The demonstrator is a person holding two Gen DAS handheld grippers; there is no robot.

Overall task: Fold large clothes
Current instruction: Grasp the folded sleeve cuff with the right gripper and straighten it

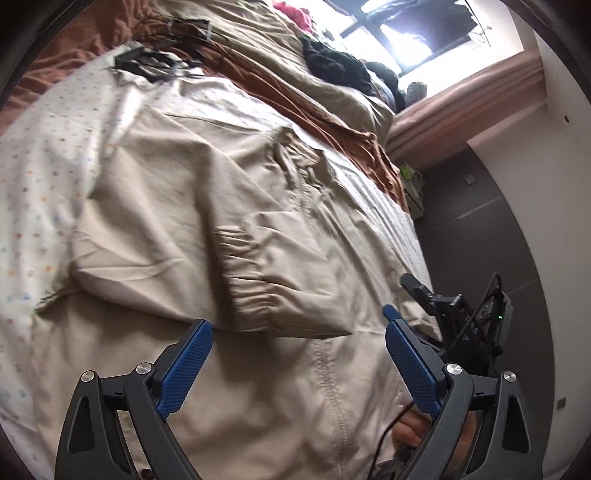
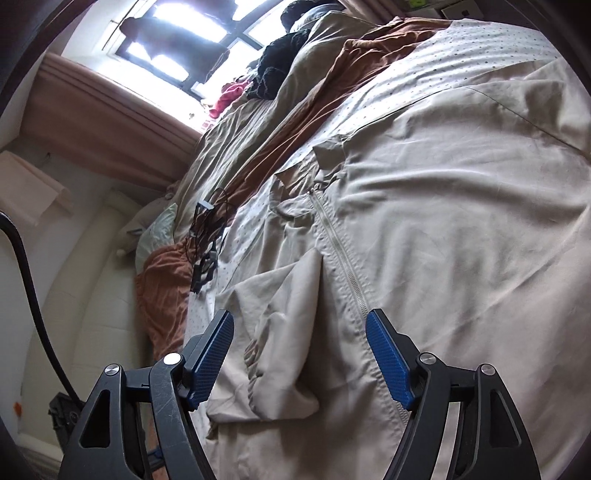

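**Beige jacket flat on bed, both grippers spread above it**

Beige zip jacket (image 1: pixel 229 206) is seen laid out on a dotted sheet (image 1: pixel 48 155) covering the bed. One sleeve w/ gathered elastic cuff (image 1: pixel 255 291) is folded across the jacket body, cuff end lying just ahead of the left gripper (image 1: pixel 297 332). Zipper (image 2: pixel 341 254) is seen running down the jacket front, btwn the fingers of the right gripper (image 2: pixel 299 325) in the right wrist view.

Left gripper: fingers spread wide, nothing pinched; fabric is seen below and btwn the blue pads (image 1: pixel 186 369), contact can't be told. Right gripper: fingers also spread apart, nothing clamped, held over the jacket's lower part beside the folded sleeve. In the left wrist view the right gripper is partly seen at the right bed edge (image 1: pixel 458 314).

Further back: brown blanket (image 1: pixel 306 107), black cables/device (image 1: pixel 155 62) on the sheet, dark clothes pile (image 1: pixel 340 66) near a bright window (image 1: pixel 424 33). Part of a hand (image 1: pixel 410 432) is visible under the left gripper.
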